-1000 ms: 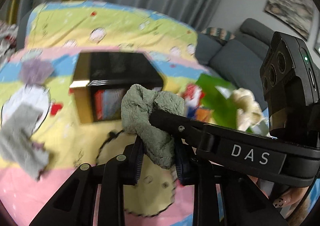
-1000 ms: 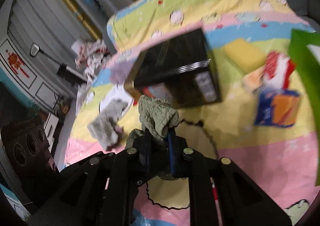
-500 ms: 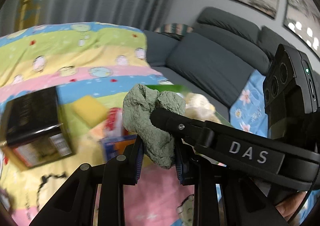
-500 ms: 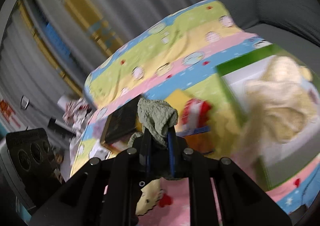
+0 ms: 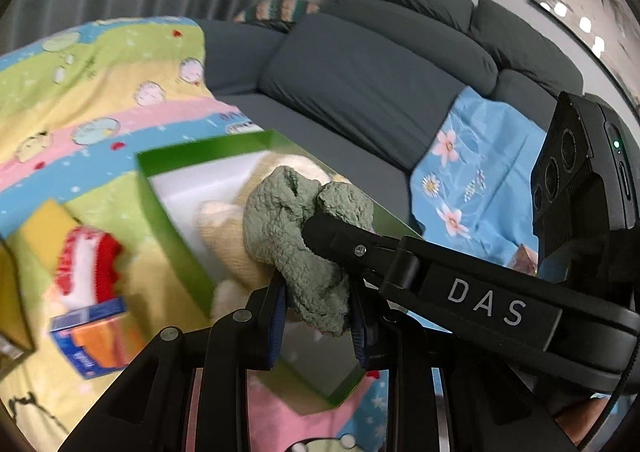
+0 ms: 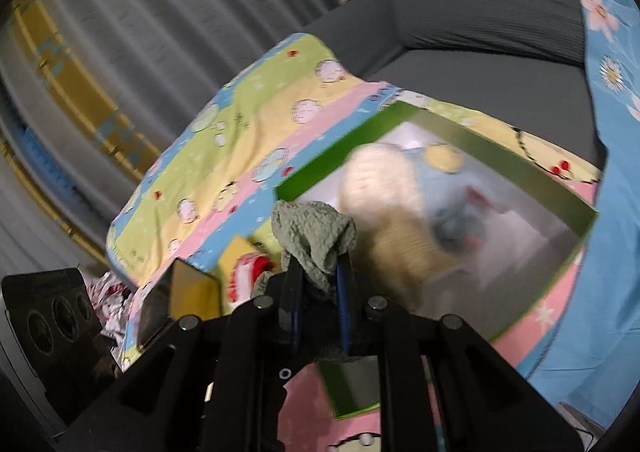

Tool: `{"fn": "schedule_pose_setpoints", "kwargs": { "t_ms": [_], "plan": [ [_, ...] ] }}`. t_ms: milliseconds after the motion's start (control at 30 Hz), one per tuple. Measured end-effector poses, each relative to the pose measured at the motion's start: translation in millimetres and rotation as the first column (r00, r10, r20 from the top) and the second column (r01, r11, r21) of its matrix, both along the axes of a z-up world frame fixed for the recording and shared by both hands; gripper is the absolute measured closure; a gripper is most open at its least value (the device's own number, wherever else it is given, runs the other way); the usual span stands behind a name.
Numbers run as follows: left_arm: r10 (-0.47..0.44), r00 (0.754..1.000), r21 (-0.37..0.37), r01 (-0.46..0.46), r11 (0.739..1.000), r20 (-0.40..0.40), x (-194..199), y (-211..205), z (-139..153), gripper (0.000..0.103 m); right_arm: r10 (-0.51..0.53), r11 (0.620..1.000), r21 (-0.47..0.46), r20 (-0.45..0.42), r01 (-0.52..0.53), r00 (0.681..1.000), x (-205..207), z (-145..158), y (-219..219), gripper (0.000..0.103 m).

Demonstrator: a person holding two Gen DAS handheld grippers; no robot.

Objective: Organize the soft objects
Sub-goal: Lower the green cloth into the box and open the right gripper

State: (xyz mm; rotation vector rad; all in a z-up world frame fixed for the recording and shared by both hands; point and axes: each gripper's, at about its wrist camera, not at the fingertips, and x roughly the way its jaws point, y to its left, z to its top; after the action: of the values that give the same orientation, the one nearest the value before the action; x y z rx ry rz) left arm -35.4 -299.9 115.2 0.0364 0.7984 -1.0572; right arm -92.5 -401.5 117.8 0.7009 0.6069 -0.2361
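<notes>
Clenching one green cloth [image 5: 296, 236], both claws, left [image 5: 316, 316] and right [image 6: 318, 304]; green box [image 5: 176, 236] beyond, contents blurred.

The white letters "DAS" are showing on the black arm of the right gripper [image 5: 320, 226], which is crossing the left wrist view. No other text is reading clearly.

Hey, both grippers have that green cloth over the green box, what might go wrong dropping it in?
If only one gripper lets go, the green cloth may dangle from the other and snag the green box wall. The cream plush toy already fills much of the box, so the cloth could slide off it.
</notes>
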Motion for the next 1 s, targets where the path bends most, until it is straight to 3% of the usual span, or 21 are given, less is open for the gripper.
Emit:
{"fn": "schedule_pose_setpoints", "kwargs": {
  "t_ms": [367,800,833,900,967,1000],
  "plan": [
    [-0.062,0.995,0.084,0.068,0.994,-0.076,9.3,-44.0,-21.2,0.075,-0.084,0.993,0.081,-0.077,0.09,0.993,-2.0,-23.7,-37.2,0.086],
    [-0.057,0.995,0.132,0.067,0.989,-0.08,4.7,-62.9,-24.9,0.075,-0.156,0.985,0.056,-0.123,0.164,0.98,-9.1,-25.9,-49.1,0.083],
    [-0.054,0.995,0.134,0.064,0.989,-0.079,3.5,-61.6,-22.8,0.071,-0.16,0.984,0.057,-0.122,0.167,0.98,-10.3,-24.5,-48.8,0.08],
    [-0.052,0.997,0.125,0.059,0.99,-0.06,-1.4,-55.7,-15.8,0.062,-0.176,0.983,0.027,-0.119,0.181,0.977,-12.3,-19.5,-47.6,0.065],
    [-0.043,0.999,0.115,0.047,0.992,-0.032,-6.4,-48.2,-9.1,0.039,-0.19,0.981,0.004,-0.106,0.191,0.976,-15.9,-14.0,-46.5,0.053],
    [-0.033,0.999,0.112,0.034,0.993,-0.012,-9.3,-42.1,-4.6,0.034,-0.193,0.981,-0.002,-0.097,0.194,0.976,-17.7,-11.0,-45.7,0.047]
  ]
}}
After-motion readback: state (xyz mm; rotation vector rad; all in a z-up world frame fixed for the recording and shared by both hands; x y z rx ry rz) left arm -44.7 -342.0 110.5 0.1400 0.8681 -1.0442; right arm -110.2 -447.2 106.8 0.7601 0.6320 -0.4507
